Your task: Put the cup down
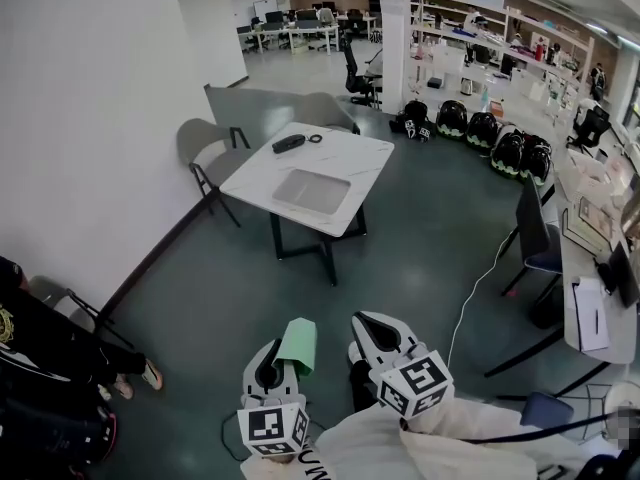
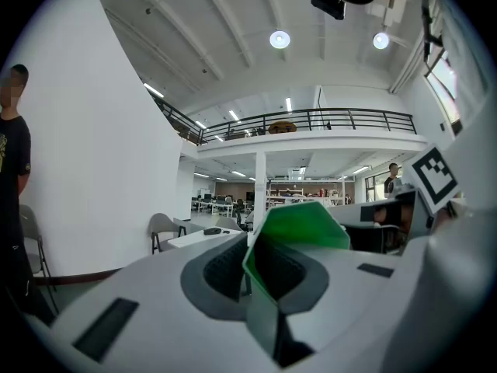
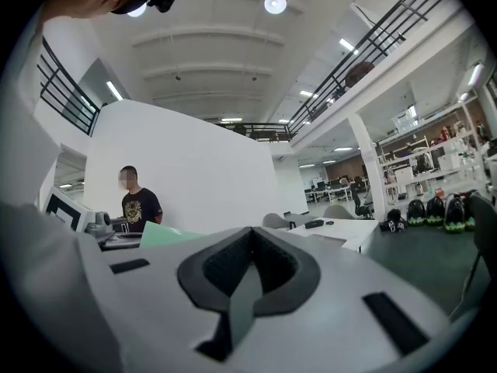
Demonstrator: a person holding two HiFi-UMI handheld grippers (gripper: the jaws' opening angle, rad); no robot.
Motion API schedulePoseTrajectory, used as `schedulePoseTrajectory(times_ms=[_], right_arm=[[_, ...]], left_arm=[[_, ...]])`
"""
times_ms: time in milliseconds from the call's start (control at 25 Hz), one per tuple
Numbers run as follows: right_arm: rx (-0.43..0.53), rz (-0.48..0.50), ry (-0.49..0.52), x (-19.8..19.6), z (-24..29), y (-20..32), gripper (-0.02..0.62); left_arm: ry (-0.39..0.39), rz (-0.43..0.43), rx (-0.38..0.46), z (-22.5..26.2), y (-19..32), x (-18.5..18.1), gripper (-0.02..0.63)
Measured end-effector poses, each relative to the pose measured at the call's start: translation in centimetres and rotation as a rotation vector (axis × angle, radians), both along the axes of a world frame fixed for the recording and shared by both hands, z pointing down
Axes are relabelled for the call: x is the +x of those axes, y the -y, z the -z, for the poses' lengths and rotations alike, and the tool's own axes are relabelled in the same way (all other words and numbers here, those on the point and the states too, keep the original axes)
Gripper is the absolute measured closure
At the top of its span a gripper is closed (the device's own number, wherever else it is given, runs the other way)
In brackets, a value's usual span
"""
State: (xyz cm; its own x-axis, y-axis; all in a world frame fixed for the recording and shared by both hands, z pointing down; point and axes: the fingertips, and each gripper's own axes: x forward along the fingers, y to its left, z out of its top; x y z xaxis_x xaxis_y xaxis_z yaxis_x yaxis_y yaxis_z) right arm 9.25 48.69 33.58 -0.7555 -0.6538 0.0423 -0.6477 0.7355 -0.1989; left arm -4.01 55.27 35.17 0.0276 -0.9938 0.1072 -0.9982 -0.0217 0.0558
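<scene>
A green cup (image 1: 297, 344), squashed flat, is pinched in my left gripper (image 1: 284, 356), which is held low at the bottom of the head view, over the floor. In the left gripper view the cup (image 2: 300, 228) stands up between the closed jaws of the left gripper (image 2: 252, 261), its open mouth facing forward. My right gripper (image 1: 368, 326) is just to the right, shut with nothing in it. In the right gripper view the right gripper (image 3: 250, 245) has its pads together, and the cup's edge (image 3: 159, 235) shows at the left. A white table (image 1: 345, 158) stands some way ahead.
On the table lie a black object (image 1: 288, 143) and a shallow white tray (image 1: 311, 190). Grey chairs (image 1: 205, 148) stand at the table's far left. A person (image 1: 45, 353) stands at the left by the white wall. Helmets (image 1: 480, 128) line the floor behind, and desks (image 1: 595, 268) run along the right.
</scene>
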Motion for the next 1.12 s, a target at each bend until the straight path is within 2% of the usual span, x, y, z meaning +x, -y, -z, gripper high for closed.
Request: schedulePoseTrajectory(times_ms=[240, 400, 840, 1120], right_arm=[[0.002, -0.038, -0.002, -0.6, -1.3, 4.4, 0.591], [-0.034, -0.046, -0.014, -0.8, -3.2, 8.8, 0.591], [-0.053, -0.039, -0.082, -3.7, -4.2, 25.4, 0.591], [-0.096, -0.020, -0.068, -6.0, -5.4, 36.6, 0.591]], left_arm=[[0.014, -0.003, -0.014, -1.1, 4.0, -1.5, 0.569], [0.006, -0.007, -0.037, -2.4, 8.6, -2.0, 0.569], [0.004, -0.013, -0.100, -3.5, 25.9, -5.0, 0.569], [0.024, -0.001, -0.134, -3.9, 36.6, -6.9, 0.569]])
